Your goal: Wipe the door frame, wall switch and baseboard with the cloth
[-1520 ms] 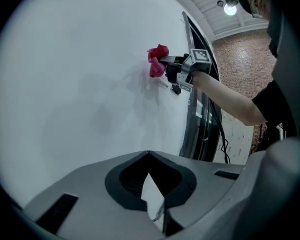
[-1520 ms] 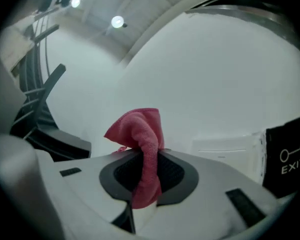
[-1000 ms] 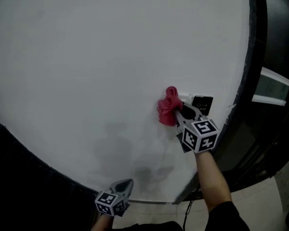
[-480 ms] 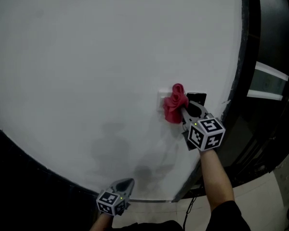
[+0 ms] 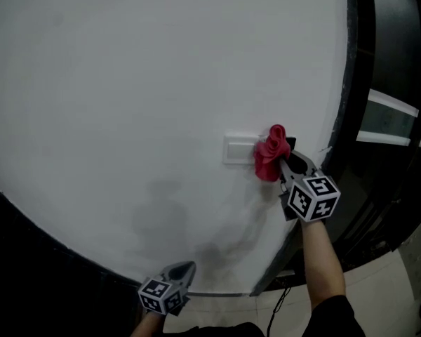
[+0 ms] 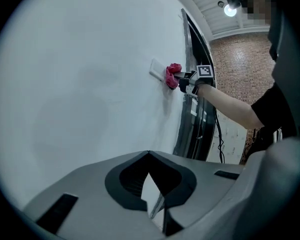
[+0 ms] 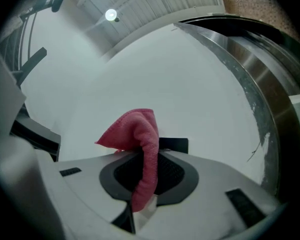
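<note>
From the head view, the right gripper reaches up to the white wall with its jaws closed on a bunched red cloth. The cloth is pressed to the wall just at the right end of a white switch. The dark door frame runs down the wall's edge close by on the right. The left gripper hangs low at the bottom of the view, well apart from the switch. In the left gripper view, that gripper's jaws meet at their tips with nothing held between them. Farther up the wall, the cloth sits against the end of the switch, held out by the right gripper on a bare forearm, with the door frame behind. In the right gripper view, the jaws are clamped on the cloth. One fold of it hangs down between them and the rest bulges up in front of the wall. A black plate on the wall shows just right of the cloth, and the door frame curves along the right.
</note>
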### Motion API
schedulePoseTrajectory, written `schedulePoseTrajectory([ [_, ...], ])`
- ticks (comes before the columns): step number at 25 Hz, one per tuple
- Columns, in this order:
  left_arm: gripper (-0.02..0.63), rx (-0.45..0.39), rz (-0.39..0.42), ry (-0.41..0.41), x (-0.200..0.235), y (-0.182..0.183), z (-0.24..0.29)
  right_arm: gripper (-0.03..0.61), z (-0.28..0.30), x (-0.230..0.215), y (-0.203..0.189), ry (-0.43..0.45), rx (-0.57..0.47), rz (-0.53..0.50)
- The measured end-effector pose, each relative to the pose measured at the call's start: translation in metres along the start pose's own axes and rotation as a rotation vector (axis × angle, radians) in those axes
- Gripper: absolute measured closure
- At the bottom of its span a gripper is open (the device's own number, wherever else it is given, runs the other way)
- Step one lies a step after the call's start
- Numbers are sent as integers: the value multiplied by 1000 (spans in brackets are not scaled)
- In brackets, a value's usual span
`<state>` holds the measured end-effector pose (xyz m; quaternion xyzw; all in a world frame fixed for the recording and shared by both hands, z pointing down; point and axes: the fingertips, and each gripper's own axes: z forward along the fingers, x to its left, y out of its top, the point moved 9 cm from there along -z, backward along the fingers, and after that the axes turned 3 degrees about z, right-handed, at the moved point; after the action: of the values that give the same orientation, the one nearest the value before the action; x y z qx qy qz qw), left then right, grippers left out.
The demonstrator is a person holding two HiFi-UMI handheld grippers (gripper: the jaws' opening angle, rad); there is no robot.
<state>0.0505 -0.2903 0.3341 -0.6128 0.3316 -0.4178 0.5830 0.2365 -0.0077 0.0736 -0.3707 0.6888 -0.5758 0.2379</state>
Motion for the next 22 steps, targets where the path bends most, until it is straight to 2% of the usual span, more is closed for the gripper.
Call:
schedulePoseTrajectory([
  [8, 611, 8, 5, -6, -2, 0, 4, 515, -14, -26, -2, -47, -5, -9],
  [14, 611, 15, 8, -3, -3, 2, 6, 514, -18, -34, -3, -66, -6, -58],
  [22, 611, 10, 11, 8, 10, 0, 1, 512, -21, -38, -8, -94, -13, -64],
])
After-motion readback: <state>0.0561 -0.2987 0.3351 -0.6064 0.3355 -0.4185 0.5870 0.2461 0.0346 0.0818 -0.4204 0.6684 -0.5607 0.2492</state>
